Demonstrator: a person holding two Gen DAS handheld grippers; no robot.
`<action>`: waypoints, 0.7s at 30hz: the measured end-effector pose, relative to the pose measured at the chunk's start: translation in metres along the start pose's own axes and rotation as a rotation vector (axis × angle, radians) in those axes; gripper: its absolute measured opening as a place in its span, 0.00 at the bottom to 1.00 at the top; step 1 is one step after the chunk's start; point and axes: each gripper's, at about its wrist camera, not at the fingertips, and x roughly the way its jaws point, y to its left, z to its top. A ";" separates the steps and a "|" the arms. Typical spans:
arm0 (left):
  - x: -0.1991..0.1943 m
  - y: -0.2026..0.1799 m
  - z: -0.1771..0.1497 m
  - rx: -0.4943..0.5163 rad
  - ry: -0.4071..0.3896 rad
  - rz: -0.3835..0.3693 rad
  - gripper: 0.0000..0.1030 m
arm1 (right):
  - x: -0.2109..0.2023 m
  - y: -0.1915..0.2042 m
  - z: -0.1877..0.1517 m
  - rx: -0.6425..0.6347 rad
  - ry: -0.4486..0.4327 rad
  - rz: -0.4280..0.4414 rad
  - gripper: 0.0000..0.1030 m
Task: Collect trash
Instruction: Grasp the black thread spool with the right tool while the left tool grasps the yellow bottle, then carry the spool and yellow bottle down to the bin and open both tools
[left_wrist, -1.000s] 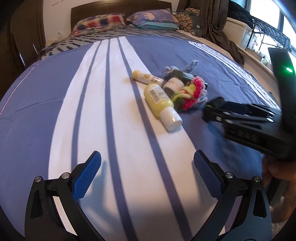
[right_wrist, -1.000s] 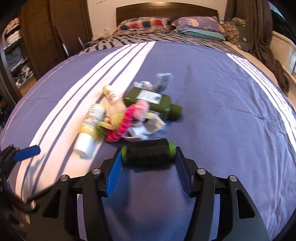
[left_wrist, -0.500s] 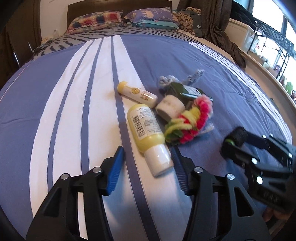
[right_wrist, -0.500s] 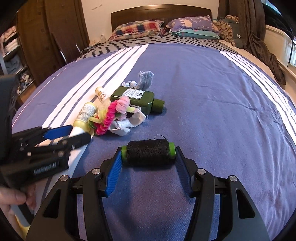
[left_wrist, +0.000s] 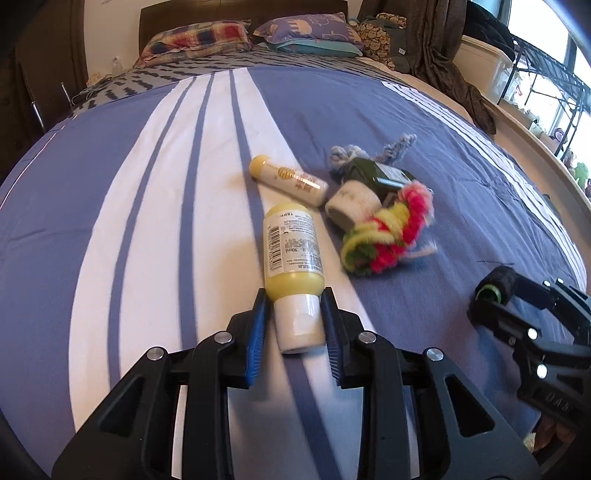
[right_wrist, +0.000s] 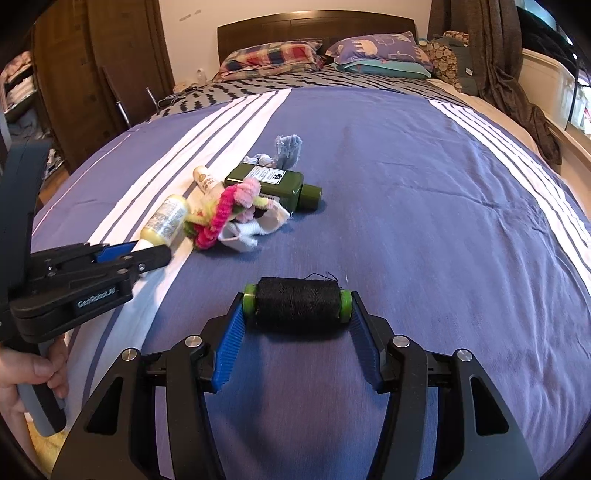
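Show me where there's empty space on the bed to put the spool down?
The blue stretch right of the green bottle, out to the white stripes at the far edge, is bare. So is the striped band left of the yellow bottle. It is crowded in the middle, where the tube, pipe cleaners and bottles bunch together.

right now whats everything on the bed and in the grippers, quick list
lotion bottle: 1, yellow, white cap, on the white stripe
small tube: 1, pale yellow, behind it
green bottle: 1, dark green, lying mid-bed
pipe-cleaner tangle: 1, pink, yellow, green, beside the bottles
thread spool: 1, black, green ends
pillows: several, at the headboard
left gripper: jaws closing around the lotion bottle's cap
right gripper: shut on thread spool
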 end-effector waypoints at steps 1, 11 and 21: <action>-0.004 0.000 -0.004 0.000 -0.002 -0.001 0.26 | -0.004 0.001 -0.003 0.000 -0.003 -0.003 0.54; -0.059 -0.006 -0.068 0.031 -0.031 -0.018 0.26 | -0.041 0.014 -0.039 -0.004 -0.003 -0.001 0.53; -0.108 -0.012 -0.126 0.037 -0.037 -0.031 0.26 | -0.083 0.032 -0.078 -0.012 -0.007 0.011 0.53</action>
